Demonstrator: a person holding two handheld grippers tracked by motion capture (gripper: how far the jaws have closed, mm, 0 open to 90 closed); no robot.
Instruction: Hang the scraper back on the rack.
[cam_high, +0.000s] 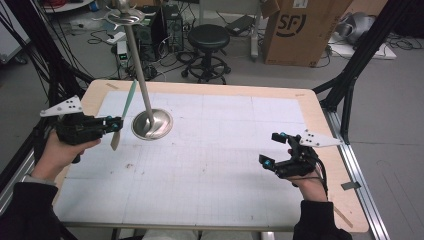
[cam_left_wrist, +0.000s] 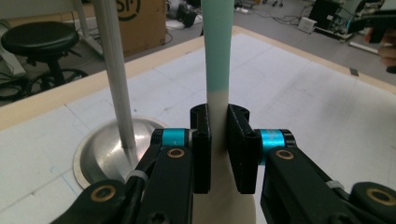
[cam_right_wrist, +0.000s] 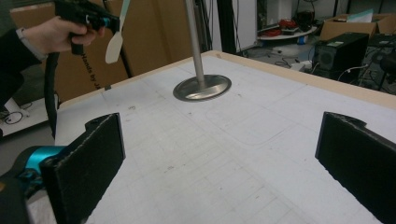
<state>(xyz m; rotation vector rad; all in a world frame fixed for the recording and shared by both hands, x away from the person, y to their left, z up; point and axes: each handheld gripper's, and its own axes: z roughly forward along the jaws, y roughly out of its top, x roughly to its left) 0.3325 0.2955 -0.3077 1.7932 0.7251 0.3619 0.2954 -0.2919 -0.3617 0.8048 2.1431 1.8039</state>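
Beyond the open right jaws, the pale gridded bench (cam_right_wrist: 261, 140) with its wooden rim runs to a grey floor (cam_high: 280, 75) strewn with cables. A black round stool (cam_high: 207, 37) stands past the far edge, a large cardboard box (cam_high: 300, 30) beside it. Black computer towers (cam_right_wrist: 343, 56) sit ahead to the right; black frame struts (cam_high: 357, 60) flank the bench.

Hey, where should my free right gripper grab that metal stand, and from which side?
Grip the stand's thin upright pole low, just above the domed base, coming in level from the right gripper's side. The base is too wide and flat for the jaws.
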